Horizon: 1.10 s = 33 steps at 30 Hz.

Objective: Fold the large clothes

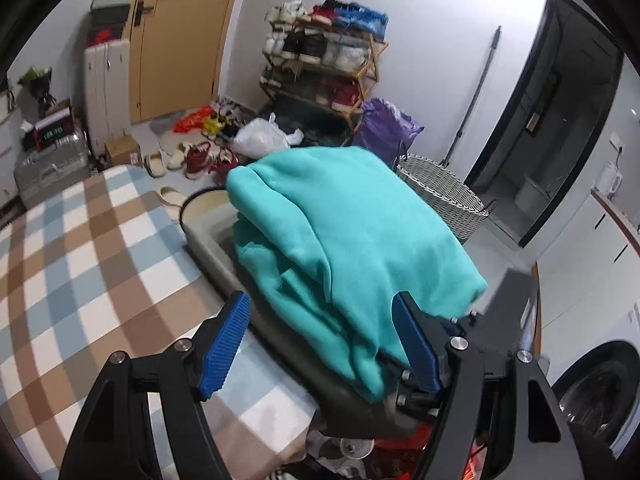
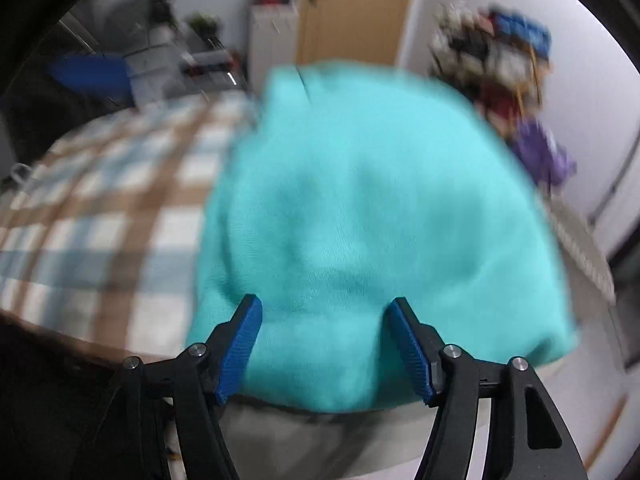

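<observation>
A folded teal garment [image 1: 352, 232] lies in a thick bundle on a grey tray-like surface [image 1: 208, 252] beside the checked bedspread [image 1: 92, 248]. My left gripper [image 1: 320, 308] is open at the bundle's near end. Its left pad [image 1: 224, 344] stands clear of the cloth. The right pad [image 1: 416, 344] sits against the cloth's edge. The right wrist view is blurred. There the teal garment [image 2: 360, 200] fills the middle, and my right gripper [image 2: 324, 312] hovers over its near edge with jaws wide apart. The cloth between them looks smooth and unpinched.
A white woven basket [image 1: 444, 192] stands on the floor behind the bundle, with a purple bag [image 1: 384, 124] and a full shoe rack [image 1: 320, 60] further back. Shoes [image 1: 192, 156] litter the floor by the door. A washing machine [image 1: 600, 392] is at the right.
</observation>
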{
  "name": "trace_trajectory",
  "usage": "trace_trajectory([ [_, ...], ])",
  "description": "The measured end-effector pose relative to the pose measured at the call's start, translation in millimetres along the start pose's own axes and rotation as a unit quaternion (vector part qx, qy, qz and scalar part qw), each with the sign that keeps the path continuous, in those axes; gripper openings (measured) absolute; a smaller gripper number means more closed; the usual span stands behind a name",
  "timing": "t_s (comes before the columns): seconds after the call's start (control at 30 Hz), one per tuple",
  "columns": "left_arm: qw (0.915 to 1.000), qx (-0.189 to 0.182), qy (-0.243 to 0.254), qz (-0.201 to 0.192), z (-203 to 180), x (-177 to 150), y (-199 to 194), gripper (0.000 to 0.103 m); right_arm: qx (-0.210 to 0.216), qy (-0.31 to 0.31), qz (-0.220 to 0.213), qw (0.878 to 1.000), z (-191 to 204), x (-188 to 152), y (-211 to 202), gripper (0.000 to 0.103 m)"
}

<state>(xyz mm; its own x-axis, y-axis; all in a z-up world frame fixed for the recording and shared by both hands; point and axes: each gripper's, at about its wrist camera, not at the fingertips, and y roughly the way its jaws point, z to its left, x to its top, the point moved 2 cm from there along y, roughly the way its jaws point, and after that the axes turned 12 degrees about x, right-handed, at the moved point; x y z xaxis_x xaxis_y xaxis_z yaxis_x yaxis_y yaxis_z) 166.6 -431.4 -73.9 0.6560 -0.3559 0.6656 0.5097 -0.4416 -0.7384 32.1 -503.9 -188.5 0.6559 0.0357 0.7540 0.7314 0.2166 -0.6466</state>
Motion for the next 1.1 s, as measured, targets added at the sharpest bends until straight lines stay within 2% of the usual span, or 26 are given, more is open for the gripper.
trace_trajectory([
  [0.07,0.9995,0.015,0.009,-0.025,-5.6,-6.1,-14.1,0.069,0.0,0.034,-0.007,0.999,-1.6,2.7,-14.2,0.065],
  [0.13,0.9978,0.025,0.013,-0.059,-12.9,-15.8,-33.8,0.07,0.032,0.072,-0.049,0.996,-3.5,1.4,-45.4,0.064],
  [0.17,0.996,0.03,0.014,-0.083,-16.3,-22.1,-44.9,0.074,0.034,0.079,-0.075,0.993,-1.3,-0.8,-65.3,0.064],
  [0.2,0.9941,0.034,0.013,-0.102,-21.1,-27.1,-53.5,0.085,0.026,0.08,-0.102,0.991,4.1,-5.1,-87.1,0.068],
  [0.27,0.9893,0.039,0.01,-0.14,-27.7,-38.1,-70.0,0.087,0.019,0.072,-0.149,0.986,18.8,-14.7,-129.1,0.079],
  [0.33,0.9853,0.042,0.01,-0.165,-35.4,-47.0,-82.5,0.088,-0.006,0.074,-0.214,0.974,32.5,-27.9,-171.9,0.099],
  [0.37,0.9845,0.045,0.009,-0.169,-38.4,-50.5,-86.0,0.088,-0.016,0.079,-0.238,0.968,34.9,-32.4,-185.0,0.103],
  [0.5,0.9836,0.035,-0.006,-0.177,-48.6,-62.5,-95.5,0.102,-0.039,0.105,-0.326,0.939,48.0,-55.3,-235.8,0.103],
  [0.6,0.9773,0.057,0.0,-0.204,-57.0,-68.6,-104.7,0.102,-0.063,0.107,-0.344,0.93,57.7,-66.0,-250.5,0.103],
  [0.73,0.9717,0.089,0.005,-0.219,-65.7,-70.0,-104.7,0.102,-0.077,0.102,-0.361,0.924,66.5,-72.3,-252.9,0.103],
  [0.87,0.9722,0.096,0.001,-0.214,-62.5,-66.3,-95.3,0.102,-0.083,0.093,-0.357,0.926,71.7,-68.9,-256.8,0.103],
  [1.1,0.9711,0.109,-0.009,-0.212,-57.3,-62.0,-83.4,0.102,-0.078,0.088,-0.379,0.918,82.5,-79.3,-259.0,0.103],
])
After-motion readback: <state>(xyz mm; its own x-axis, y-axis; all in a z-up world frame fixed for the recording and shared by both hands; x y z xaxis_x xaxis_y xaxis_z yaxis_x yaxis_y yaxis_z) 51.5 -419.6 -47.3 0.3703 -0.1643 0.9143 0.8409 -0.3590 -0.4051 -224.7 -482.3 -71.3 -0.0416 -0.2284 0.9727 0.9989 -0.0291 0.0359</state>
